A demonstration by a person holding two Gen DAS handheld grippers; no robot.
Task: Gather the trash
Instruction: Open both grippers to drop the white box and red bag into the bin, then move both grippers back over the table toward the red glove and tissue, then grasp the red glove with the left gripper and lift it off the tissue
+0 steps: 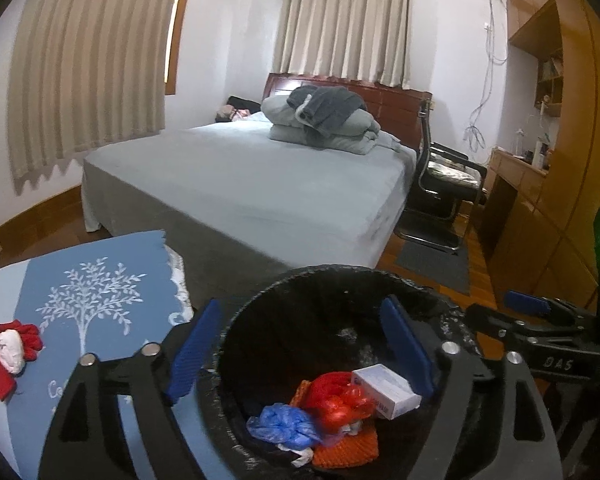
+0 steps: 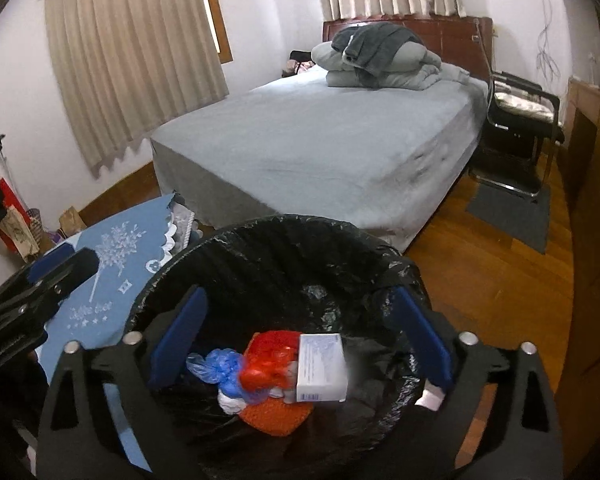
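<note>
A bin lined with a black bag (image 1: 340, 292) (image 2: 284, 240) stands beside a table with a blue cloth (image 1: 100, 280) (image 2: 112, 276). Inside lie a white box (image 1: 388, 390) (image 2: 322, 366), a red plastic bag (image 1: 336, 400) (image 2: 270, 364), a blue plastic bag (image 1: 284, 426) (image 2: 216, 368) and an orange knitted piece (image 1: 344, 446) (image 2: 276, 418). My left gripper (image 1: 300, 354) is open and empty over the bin. My right gripper (image 2: 300, 338) is open and empty over the bin; it shows at the right of the left view (image 1: 540, 312). A red cloth with a white wad (image 1: 10, 350) lies on the table.
A bed (image 1: 252, 184) (image 2: 340, 136) with folded bedding stands behind the bin. A black chair (image 1: 444, 184) (image 2: 520, 120) and a grey mat (image 2: 512, 212) are at the right, by wooden cabinets (image 1: 560, 200). Bags (image 2: 16, 224) stand by the left wall.
</note>
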